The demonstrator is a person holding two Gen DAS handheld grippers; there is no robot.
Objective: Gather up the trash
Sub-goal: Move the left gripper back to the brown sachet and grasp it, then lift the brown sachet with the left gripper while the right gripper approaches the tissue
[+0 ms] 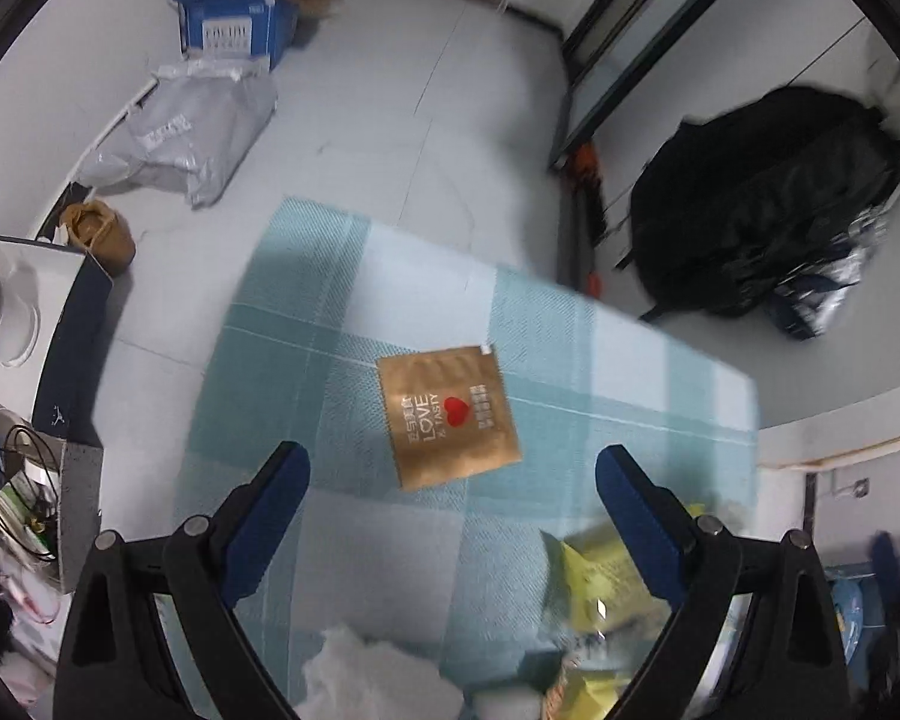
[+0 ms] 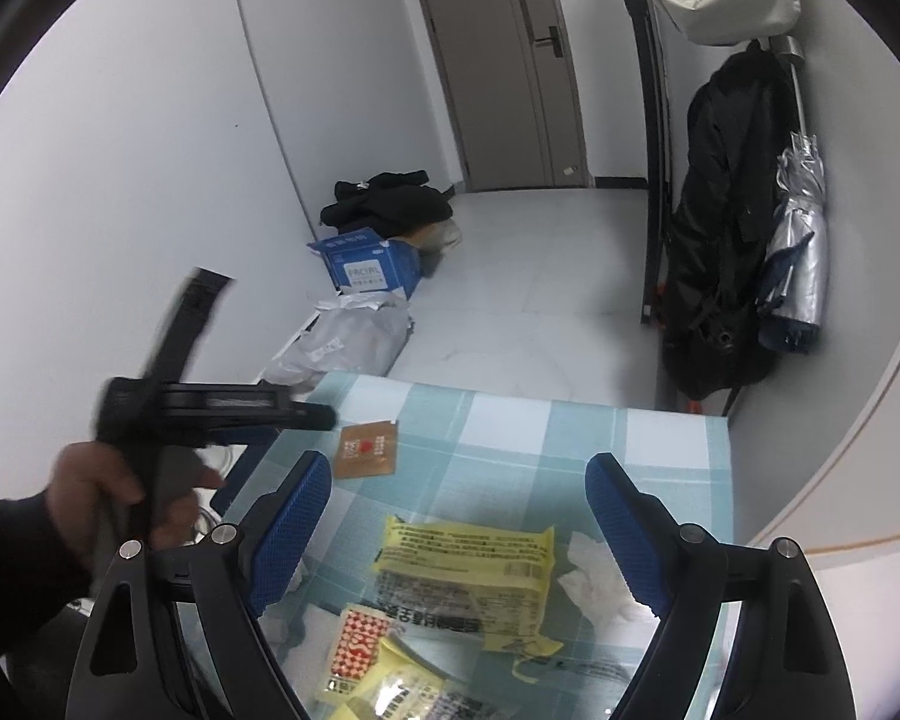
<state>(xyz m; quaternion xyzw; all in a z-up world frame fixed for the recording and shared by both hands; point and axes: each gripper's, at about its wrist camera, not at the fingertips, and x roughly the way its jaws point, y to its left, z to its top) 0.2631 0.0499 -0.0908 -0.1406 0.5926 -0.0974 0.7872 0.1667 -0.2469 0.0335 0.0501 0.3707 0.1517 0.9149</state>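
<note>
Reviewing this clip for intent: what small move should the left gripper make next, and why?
Probably ease the left gripper forward and down onto the flat brown square packet with a red heart: its jaws are open and empty, and the packet lies just ahead on the blue-checked tablecloth.

Ahead of the claw we see a pale tiled floor (image 2: 510,276) running to a grey-brown door (image 2: 498,60); white walls (image 2: 120,150) close in on both sides; left of the claw sit a blue box (image 2: 369,267) and grey mailer bags (image 2: 342,342); right hangs a black coat (image 2: 726,210); beneath lies a teal checked tablecloth (image 2: 510,420).
</note>
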